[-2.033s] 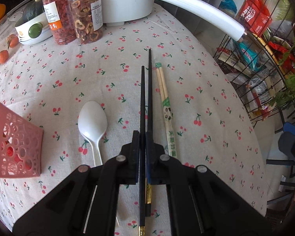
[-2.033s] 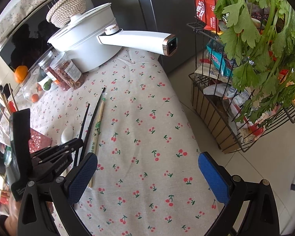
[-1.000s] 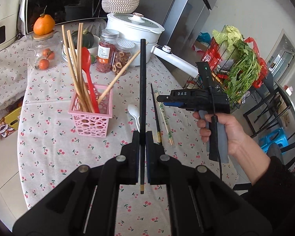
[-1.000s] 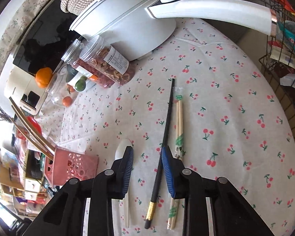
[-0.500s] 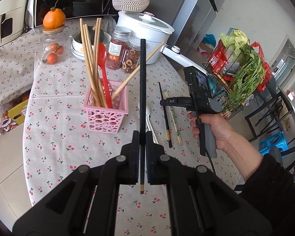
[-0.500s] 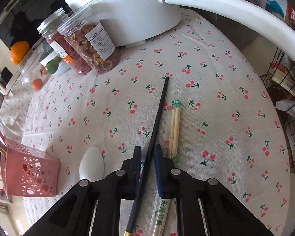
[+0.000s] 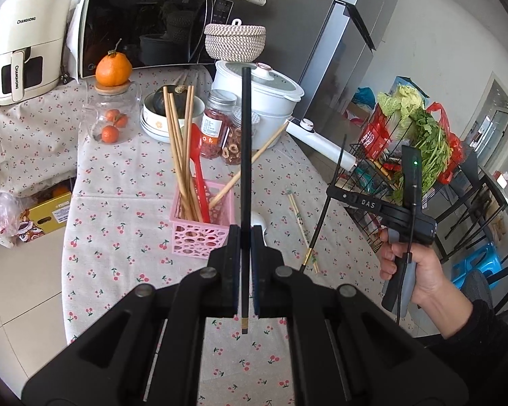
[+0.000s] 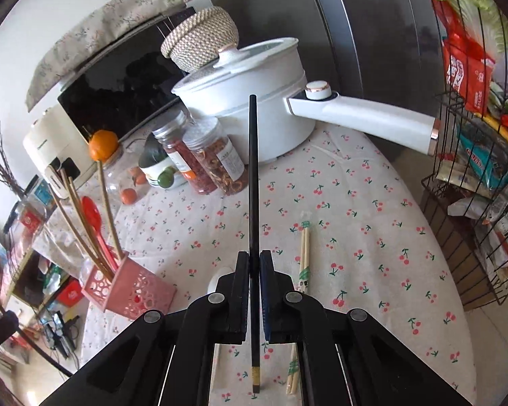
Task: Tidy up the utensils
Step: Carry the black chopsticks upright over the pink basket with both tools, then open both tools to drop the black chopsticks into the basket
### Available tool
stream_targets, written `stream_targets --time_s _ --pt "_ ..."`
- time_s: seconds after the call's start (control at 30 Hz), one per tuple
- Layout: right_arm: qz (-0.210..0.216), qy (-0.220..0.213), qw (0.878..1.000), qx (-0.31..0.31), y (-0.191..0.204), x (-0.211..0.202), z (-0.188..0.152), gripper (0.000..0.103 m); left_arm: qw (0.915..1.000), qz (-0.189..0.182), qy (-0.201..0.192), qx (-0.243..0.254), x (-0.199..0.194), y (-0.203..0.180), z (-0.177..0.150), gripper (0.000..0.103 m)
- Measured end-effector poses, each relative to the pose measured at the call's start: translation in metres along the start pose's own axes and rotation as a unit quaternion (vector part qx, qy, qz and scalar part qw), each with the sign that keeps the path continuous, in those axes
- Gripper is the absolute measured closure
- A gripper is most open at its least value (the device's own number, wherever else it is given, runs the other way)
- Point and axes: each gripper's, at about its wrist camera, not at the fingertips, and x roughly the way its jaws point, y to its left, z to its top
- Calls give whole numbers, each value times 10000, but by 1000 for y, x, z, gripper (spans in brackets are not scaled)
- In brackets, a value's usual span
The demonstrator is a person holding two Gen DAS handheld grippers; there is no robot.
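1. Left gripper [image 7: 244, 264]: jaws pinched on a black chopstick [image 7: 245, 155], long axis straight out along the fingers, gold-banded end behind the pads, held above the table.
2. Right gripper [image 8: 254, 287]: clamped on the second black chopstick [image 8: 253, 182], same alignment, clear of the cherry-print tablecloth [image 8: 355, 223].
3. Wrapped wooden chopsticks [image 8: 304, 257] lie just right of it; pink basket [image 7: 203, 230] is left.

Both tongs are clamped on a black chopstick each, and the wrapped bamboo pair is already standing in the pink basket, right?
Not quite. The left tongs and right tongs each grip a black chopstick, but the wrapped bamboo chopsticks still lie on the cherry-print tablecloth, outside the pink perforated basket, as the right wrist view shows.
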Motion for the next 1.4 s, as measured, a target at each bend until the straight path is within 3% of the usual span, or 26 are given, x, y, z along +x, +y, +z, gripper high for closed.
stream_targets --time_s 0.33,0.63,1.07,1.4 --pt "315 -820 9943 -604 46 -74 6 97 9948 250 -968 -213 -28 9 21 97" --pt "727 -885 9873 -1103 90 -96 9 97 9831 539 -1718 -333 -30 16 43 97" --pt "1132 -1074 9822 -1049 116 -98 17 97 9808 825 -1757 -203 11 19 48 97" --pt "1192 -1053 9814 -1079 128 -84 17 97 9884 1001 -1124 -182 48 26 50 94"
